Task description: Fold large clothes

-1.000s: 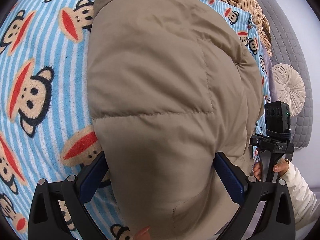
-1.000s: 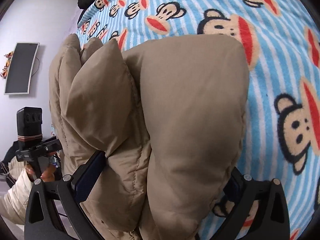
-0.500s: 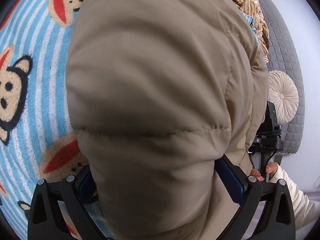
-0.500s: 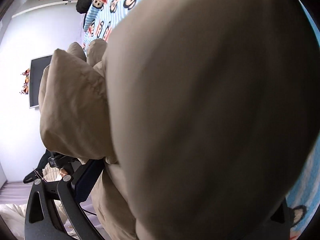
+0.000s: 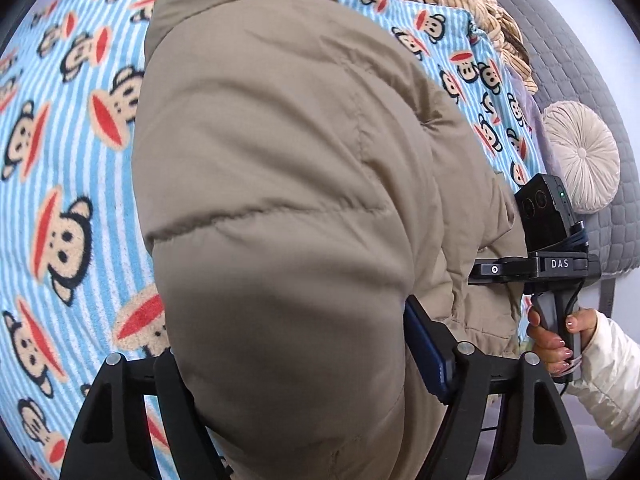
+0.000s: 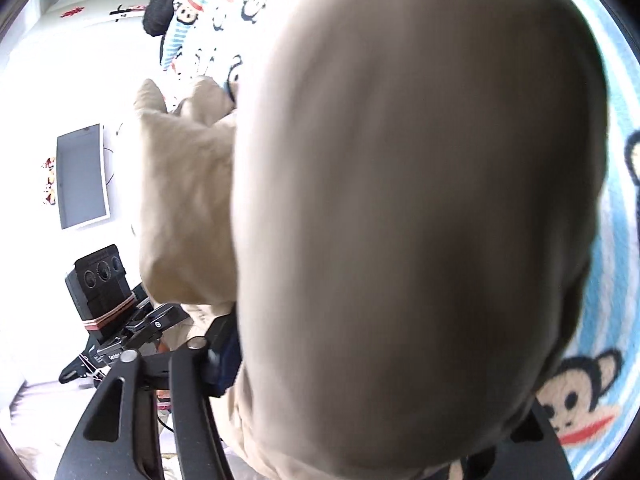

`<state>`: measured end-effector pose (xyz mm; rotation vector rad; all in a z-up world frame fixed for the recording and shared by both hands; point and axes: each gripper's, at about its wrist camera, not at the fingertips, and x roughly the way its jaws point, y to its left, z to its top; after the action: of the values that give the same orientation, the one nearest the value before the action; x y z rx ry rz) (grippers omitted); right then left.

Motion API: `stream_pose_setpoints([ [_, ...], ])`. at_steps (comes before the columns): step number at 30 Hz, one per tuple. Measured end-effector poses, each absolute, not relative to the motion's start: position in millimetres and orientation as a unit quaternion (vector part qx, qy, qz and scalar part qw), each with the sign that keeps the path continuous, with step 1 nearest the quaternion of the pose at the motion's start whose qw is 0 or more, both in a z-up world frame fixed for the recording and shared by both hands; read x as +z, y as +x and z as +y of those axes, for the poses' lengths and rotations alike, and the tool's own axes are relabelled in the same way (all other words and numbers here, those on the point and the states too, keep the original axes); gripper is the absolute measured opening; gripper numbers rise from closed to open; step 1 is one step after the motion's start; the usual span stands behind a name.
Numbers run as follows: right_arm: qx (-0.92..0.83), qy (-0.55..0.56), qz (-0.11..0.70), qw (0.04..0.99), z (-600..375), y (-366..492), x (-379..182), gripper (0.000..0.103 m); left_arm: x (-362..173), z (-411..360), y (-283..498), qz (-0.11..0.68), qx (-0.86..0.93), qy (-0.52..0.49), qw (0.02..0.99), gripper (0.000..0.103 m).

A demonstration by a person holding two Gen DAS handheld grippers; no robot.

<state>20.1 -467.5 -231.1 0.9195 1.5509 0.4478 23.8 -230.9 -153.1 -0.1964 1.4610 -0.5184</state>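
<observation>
Both grippers clamped on the bulky tan jacket over the bed.

The left gripper [image 5: 296, 364] has just been closing its jaws; they now pinch a thick fold of the tan jacket [image 5: 280, 184], which bulges forward from between them over the monkey-print blanket [image 5: 60, 160]. A second ago the same jaws stood wider around the padding. The right gripper [image 6: 384, 364] has been closing too, and the jacket has swelled toward its lens since then, filling nearly all of that view; its right-hand finger is hidden behind the fabric, and the cloth there is blurred. Beyond the left gripper's right side, a hand [image 5: 554, 332] in a cream sleeve [image 5: 604, 376] grips the other tool's handle, near a round cushion [image 5: 582, 156].
</observation>
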Motion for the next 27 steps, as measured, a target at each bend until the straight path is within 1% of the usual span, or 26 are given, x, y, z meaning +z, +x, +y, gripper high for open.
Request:
stream_pose_setpoints([
  [8,0.216,0.414,0.642,0.608,-454.1,8.8,-207.4,0.059,-105.7,-239.1,17.0,0.621,-0.231,-0.044,0.748,0.079],
  [13,0.229,0.404,0.631,0.621,-438.9,17.2,-189.6,0.059,-88.4,-215.7,20.6,0.606,-0.228,-0.048,0.761,0.079],
  [17,0.236,0.393,0.624,0.633,-412.1,29.1,-178.9,0.059,-79.6,-183.2,26.1,0.591,-0.228,-0.055,0.772,0.079],
  [18,0.238,0.39,0.622,0.636,-416.7,13.2,-171.4,0.059,-77.2,-174.4,29.1,0.587,-0.228,-0.056,0.775,0.079],
  [20,0.241,0.385,0.619,0.641,-396.6,21.7,-166.8,0.059,-73.0,-153.0,35.6,0.579,-0.226,-0.057,0.781,0.079],
  [27,0.236,0.37,0.607,0.662,-304.9,48.8,-161.1,0.059,-74.4,-43.4,78.5,0.572,-0.218,-0.05,0.789,0.079],
])
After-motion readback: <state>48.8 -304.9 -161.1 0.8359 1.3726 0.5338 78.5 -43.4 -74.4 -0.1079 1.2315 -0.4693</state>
